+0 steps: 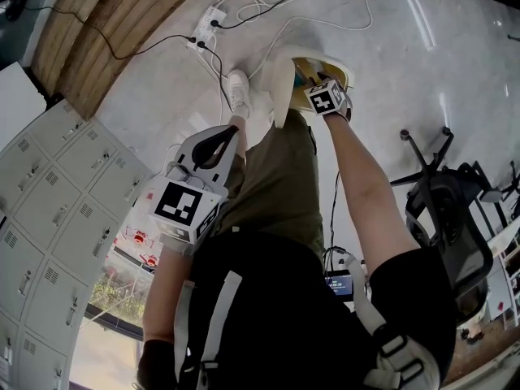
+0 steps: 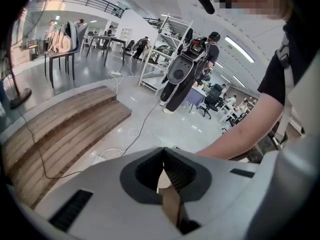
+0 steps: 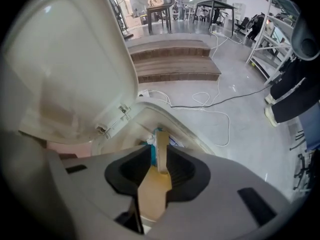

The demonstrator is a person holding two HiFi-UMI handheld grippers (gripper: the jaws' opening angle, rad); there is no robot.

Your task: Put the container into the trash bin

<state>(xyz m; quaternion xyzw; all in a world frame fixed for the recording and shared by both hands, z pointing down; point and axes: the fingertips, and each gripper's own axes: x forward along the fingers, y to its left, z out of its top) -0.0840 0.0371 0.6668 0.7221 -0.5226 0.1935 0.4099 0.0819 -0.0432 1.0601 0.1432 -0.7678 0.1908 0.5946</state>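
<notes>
Light: bright, from ceiling strips (image 2: 239, 49) | Glare: streaks on glossy floor (image 1: 421, 19) | Distortion: fisheye, dark corners | Focus: sharp

Wooden steps (image 1: 106, 31), lockers (image 1: 49, 193) — power strip (image 1: 207, 27) on floor (image 1: 406, 55).

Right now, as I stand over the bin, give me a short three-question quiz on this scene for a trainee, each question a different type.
1. True or false: the lid of the trash bin stands open.
2. Which gripper is over the trash bin's opening: A the left, B the right?
3. Fill in: the white power strip lies on the ____.
Key: 1 true. 2 B, the right gripper. 3 floor.
</notes>
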